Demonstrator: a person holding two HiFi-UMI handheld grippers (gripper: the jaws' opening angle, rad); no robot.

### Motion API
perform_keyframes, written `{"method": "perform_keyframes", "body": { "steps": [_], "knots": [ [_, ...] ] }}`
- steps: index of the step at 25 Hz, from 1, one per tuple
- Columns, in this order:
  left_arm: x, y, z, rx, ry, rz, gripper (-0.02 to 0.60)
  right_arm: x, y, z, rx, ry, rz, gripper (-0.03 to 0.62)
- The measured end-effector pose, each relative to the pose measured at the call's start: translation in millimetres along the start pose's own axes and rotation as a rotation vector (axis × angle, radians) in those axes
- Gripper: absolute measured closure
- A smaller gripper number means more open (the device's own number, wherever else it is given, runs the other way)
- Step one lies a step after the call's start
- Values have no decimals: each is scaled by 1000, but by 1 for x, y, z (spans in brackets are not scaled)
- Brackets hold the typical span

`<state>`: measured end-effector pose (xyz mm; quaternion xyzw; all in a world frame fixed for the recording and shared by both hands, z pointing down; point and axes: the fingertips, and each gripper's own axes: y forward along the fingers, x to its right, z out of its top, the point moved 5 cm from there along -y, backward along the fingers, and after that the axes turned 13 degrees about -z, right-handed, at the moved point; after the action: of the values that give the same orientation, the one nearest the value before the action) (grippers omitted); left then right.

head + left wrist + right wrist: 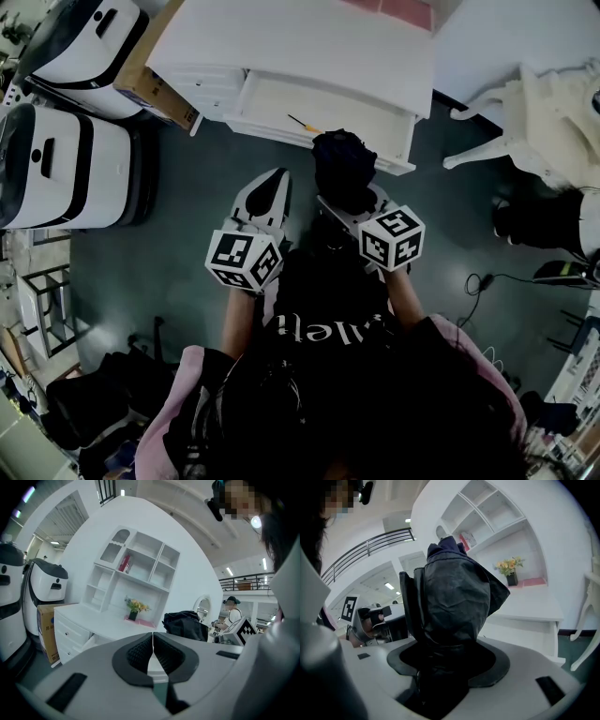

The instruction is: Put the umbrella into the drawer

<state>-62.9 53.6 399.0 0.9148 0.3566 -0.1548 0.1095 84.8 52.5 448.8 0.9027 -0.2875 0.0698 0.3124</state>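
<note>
At the front edge of the open drawer (323, 105) of the white desk (309, 37): one folded black umbrella (343, 167), clamped at its lower end in the right gripper (349, 202), not yet inside. Left gripper (265, 197), jaws pressed together on nothing, sat just beside it, short of the desk. Step judged: carrying over; the next move called for lowering the umbrella past the front edge, clear of the thin yellow-ended item (302, 123) lying left of middle, then release.
</note>
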Motion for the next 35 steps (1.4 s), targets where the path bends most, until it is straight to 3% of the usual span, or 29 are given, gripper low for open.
{"method": "perform_keyframes", "body": {
  "steps": [20, 35],
  "knots": [
    [-44, 125, 31, -6, -21, 133, 565, 123, 84, 68, -97, -60, 74, 310],
    [-51, 142, 36, 13, -32, 170, 565, 157, 101, 83, -119, -103, 47, 310]
  ]
}}
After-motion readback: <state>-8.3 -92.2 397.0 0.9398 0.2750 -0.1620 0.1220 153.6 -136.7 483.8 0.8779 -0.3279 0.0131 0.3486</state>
